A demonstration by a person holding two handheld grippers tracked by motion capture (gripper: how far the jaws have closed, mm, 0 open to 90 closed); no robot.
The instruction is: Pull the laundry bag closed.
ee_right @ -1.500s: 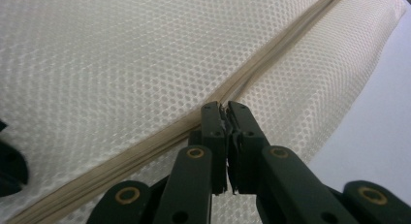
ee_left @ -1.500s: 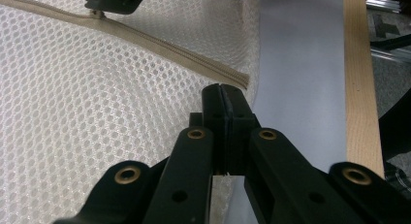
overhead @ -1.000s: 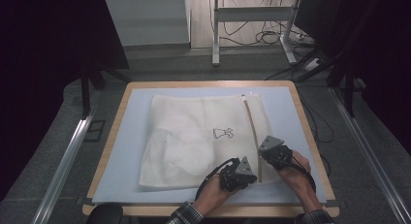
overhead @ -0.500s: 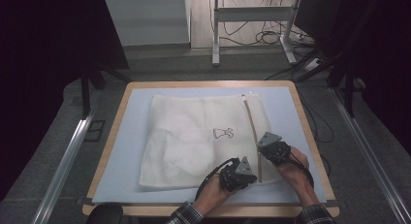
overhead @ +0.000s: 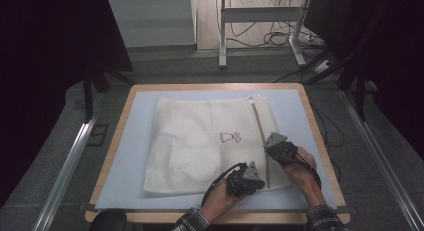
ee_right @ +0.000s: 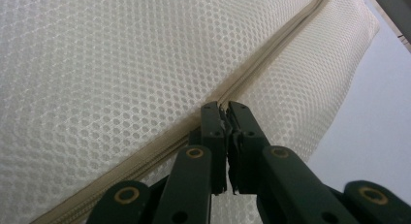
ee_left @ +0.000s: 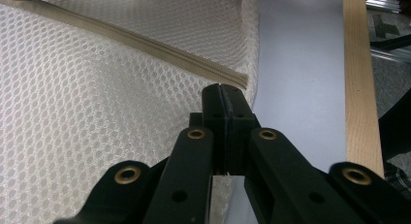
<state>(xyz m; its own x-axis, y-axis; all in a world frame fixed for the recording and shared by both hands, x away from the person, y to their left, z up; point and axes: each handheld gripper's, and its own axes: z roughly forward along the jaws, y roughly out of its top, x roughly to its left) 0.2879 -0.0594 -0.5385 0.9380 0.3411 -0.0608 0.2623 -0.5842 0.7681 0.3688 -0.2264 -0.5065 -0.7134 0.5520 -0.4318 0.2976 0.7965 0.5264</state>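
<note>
High view | mesh bag (overhead: pixel 210 141) clear of table rim (overhead: pixel 320 136) | both tongs pinched

The mesh laundry bag (overhead: pixel 210 141) is being shown as cream honeycomb netting, matt and rough. Its zipper (ee_right: pixel 242 86) is being seen as smooth woven beige tape. The right gripper (ee_right: pixel 227 110) is being presented in matt black plastic with brass-coloured rivets. The table (overhead: pixel 127 111) is being edged in pale wood around a matt blue-grey mat.
</note>
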